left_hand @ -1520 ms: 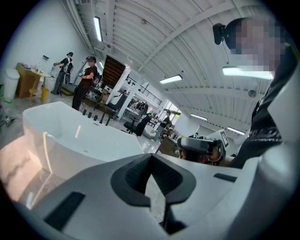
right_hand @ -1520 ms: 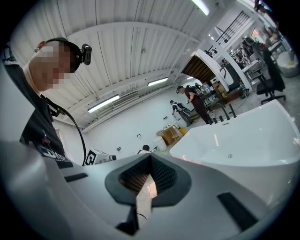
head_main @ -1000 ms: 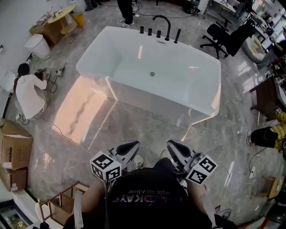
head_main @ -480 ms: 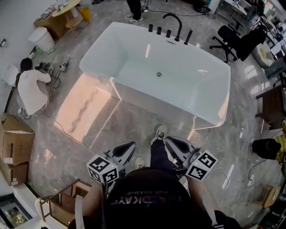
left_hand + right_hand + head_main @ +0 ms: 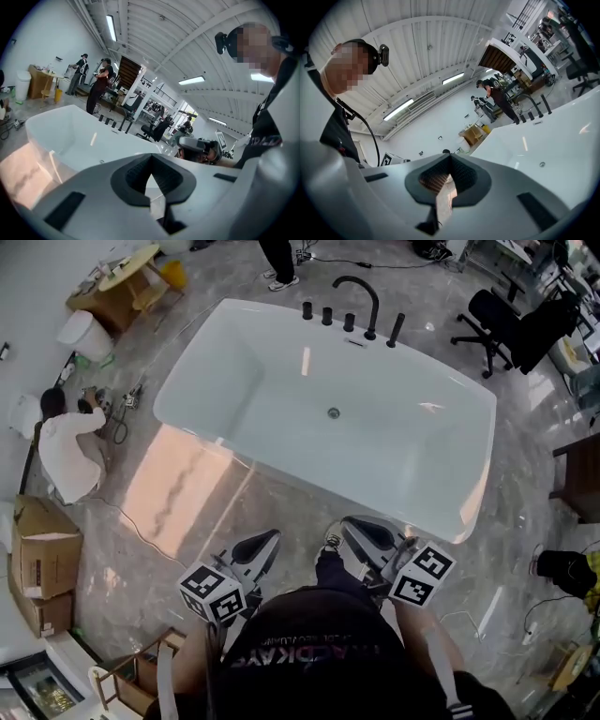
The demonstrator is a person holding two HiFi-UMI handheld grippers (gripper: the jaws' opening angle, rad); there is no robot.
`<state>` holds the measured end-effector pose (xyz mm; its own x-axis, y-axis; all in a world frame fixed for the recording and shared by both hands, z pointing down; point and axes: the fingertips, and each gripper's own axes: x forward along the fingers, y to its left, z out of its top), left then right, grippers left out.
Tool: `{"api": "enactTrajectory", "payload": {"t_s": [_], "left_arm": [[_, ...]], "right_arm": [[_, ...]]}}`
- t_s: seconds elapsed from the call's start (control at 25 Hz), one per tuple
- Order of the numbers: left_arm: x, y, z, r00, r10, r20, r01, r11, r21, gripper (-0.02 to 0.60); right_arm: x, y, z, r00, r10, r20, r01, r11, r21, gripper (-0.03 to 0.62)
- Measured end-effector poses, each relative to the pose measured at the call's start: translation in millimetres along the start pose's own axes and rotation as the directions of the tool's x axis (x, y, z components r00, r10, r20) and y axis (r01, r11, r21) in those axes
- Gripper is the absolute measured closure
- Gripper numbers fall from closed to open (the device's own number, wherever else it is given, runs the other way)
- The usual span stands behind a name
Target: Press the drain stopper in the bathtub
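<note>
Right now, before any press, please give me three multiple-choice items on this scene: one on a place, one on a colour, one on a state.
1. Where is the stopper? A) on the tub floor B) on its rim C) outside it
2. The faucet is: A) gold B) black C) white
3. The left gripper and right gripper are: A) both open B) pressing the stopper C) both shut, empty

Answers: 1 A, it sits mid-floor; 2 B, it stands dark against the white tub; 3 C, each gripper view shows jaws together, nothing between.
</note>
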<state>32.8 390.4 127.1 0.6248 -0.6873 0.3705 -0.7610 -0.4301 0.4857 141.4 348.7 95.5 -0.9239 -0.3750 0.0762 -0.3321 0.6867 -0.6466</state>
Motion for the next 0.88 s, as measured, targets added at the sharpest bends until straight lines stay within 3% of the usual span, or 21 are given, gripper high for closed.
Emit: {"api": "enactTrajectory", "payload": {"t_s": [0.28,0.56,0.72,0.88], "left_arm": [[66.5,17.2,39.0,0.999,0.027,-0.029,-0.028,1.000,-0.010,0.572],[83.0,41.0,64.0,0.999,0.003,-0.054,-0.002,1.000,0.031,0.572],[90.0,65.0,72.8,0.996,-0.050,-0.073,0.054,0.997,0.058,0.572],[95.8,98.2,89.9,0.982,-0.157,-0.104,0.165,0.983,0.077,0.572]], "right_arm": [[-9.4,-78.1,40.9,0.999,-0.040,0.007,0.040,0.998,0.045,0.579],[10.3,-103.5,58.5,0.996,-0.090,0.024,0.088,0.994,0.061,0.579],[26.3,-108.3,61.7,0.988,-0.144,0.050,0.142,0.989,0.049,0.579],[47.6,-116.5,64.9,0.960,-0.258,0.112,0.253,0.966,0.056,0.579]]}}
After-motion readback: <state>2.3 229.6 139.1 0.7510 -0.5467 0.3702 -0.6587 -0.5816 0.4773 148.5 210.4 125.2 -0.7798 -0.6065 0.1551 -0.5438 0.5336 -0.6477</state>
